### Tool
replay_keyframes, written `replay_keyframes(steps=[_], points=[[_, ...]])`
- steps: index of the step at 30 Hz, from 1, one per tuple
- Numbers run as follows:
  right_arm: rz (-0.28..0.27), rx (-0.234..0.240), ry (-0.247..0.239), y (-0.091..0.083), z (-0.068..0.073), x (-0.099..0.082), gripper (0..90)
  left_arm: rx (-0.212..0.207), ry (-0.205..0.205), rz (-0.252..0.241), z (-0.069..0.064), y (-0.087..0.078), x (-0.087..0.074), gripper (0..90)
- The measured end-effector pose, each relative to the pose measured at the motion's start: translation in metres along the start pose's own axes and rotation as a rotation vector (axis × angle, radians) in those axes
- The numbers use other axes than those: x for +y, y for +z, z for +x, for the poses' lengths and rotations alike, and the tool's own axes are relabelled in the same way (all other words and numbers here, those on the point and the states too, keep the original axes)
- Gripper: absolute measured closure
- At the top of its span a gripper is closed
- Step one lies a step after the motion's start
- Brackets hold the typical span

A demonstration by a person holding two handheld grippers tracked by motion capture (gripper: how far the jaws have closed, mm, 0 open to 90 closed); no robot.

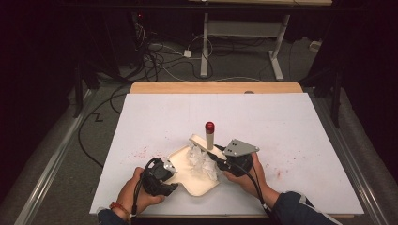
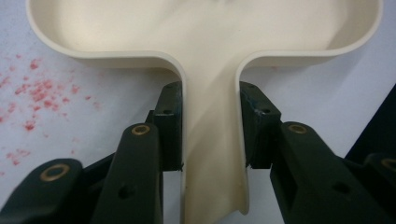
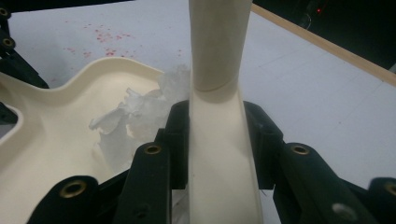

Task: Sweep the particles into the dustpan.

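Note:
A cream dustpan (image 1: 202, 183) lies on the white sheet near the front edge. My left gripper (image 1: 172, 169) is shut on the pan's narrow handle (image 2: 212, 140), with one black pad on each side. Crumpled white scraps (image 1: 202, 162) sit in the pan, near its right side. My right gripper (image 1: 218, 157) is shut on the flat cream handle (image 3: 219, 154) of a second tool. That tool runs on into a cream tube with a red tip (image 1: 209, 126), which stands up just behind the pan. The scraps (image 3: 135, 112) lie just left of that handle.
Red specks (image 1: 141, 152) dot the white sheet (image 1: 281, 126) left of the pan, and a few lie to the right (image 1: 278, 173). A wooden table edge (image 1: 216, 87) runs along the far side. Cables and desk legs (image 1: 204, 51) are on the floor beyond.

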State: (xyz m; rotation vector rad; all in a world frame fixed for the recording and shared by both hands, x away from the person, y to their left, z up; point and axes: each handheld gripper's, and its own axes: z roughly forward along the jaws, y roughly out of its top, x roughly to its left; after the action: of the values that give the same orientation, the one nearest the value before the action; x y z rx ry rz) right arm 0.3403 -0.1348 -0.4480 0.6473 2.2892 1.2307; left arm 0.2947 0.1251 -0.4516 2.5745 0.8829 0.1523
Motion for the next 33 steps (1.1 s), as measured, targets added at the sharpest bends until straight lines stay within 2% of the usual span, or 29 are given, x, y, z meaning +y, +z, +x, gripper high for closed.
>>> replay_keyframes(steps=[5,9,12,15,17,21,28,29,33], points=[[-0.012,0.029,0.001,-0.003,0.011,0.003,67.9,-0.001,-0.010,-0.008,-0.003,0.004,0.005,62.7],[-0.017,0.045,-0.016,-0.003,0.020,0.005,68.0,-0.003,-0.021,-0.012,-0.004,0.006,0.007,62.8],[-0.032,0.074,-0.030,-0.003,0.025,0.007,68.0,-0.008,-0.028,-0.017,-0.004,0.007,0.008,62.7],[-0.032,0.073,-0.045,-0.002,0.028,0.008,68.0,-0.005,-0.030,-0.018,-0.004,0.008,0.009,62.7],[-0.034,0.074,-0.057,-0.003,0.027,0.008,68.0,-0.005,-0.029,-0.017,-0.004,0.009,0.009,62.7],[-0.048,0.067,-0.032,-0.006,0.022,0.010,68.0,-0.007,-0.029,-0.013,-0.004,0.010,0.009,62.7],[-0.086,0.022,-0.015,-0.019,0.005,0.015,68.0,-0.004,-0.029,-0.010,-0.004,0.011,0.009,62.7],[-0.095,0.016,0.002,-0.022,0.000,0.016,68.0,-0.005,-0.028,-0.008,-0.003,0.011,0.009,62.7],[-0.108,-0.001,0.011,-0.028,-0.006,0.018,68.0,-0.004,-0.029,-0.002,-0.003,0.013,0.008,62.7]])
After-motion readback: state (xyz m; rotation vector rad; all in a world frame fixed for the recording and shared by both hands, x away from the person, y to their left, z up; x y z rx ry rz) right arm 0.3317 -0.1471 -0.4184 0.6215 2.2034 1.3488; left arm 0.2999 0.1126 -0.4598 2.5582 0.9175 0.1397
